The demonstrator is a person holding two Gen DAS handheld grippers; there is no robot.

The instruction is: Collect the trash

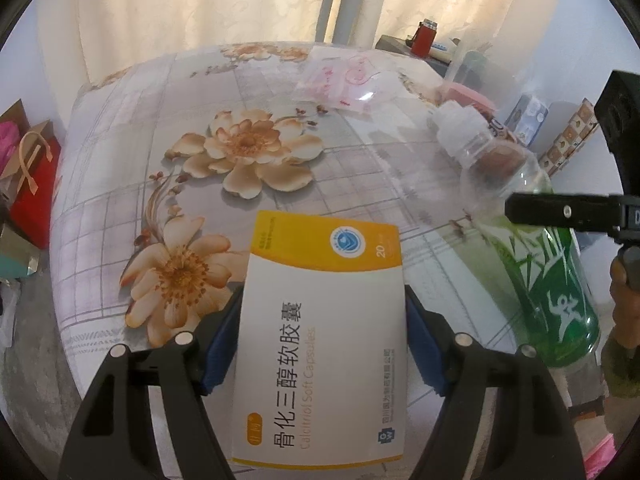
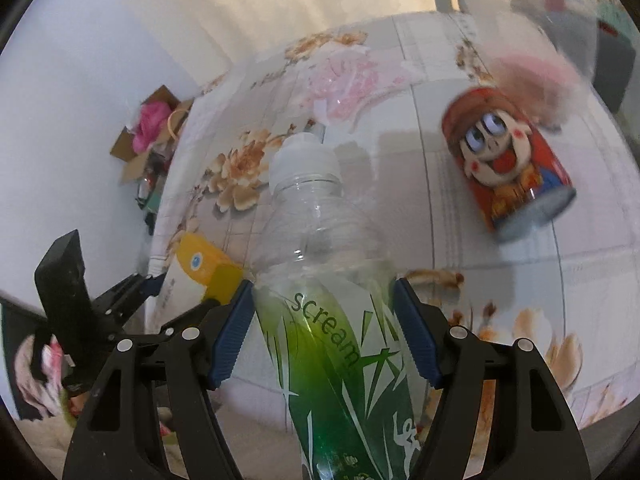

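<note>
My left gripper [image 1: 322,336] is shut on a white and yellow medicine box [image 1: 324,280], with a blue pad pressed against each side. The box hangs over the floral tablecloth [image 1: 200,92]. In the right wrist view my right gripper [image 2: 324,332] is shut on a clear plastic bottle [image 2: 316,232] with a green label and a white cap, held by its body with the cap pointing away. The left wrist view shows that bottle [image 1: 540,256] at the right. Far left in the right wrist view, the left gripper [image 2: 184,292] carries the medicine box [image 2: 200,268].
A red cartoon-printed can [image 2: 508,168] lies on its side on the table at the right. A crumpled pink-printed plastic bag [image 2: 344,84] rests near the far edge. On the floor to the left are a cardboard box [image 2: 152,128] and a red gift bag [image 1: 32,184].
</note>
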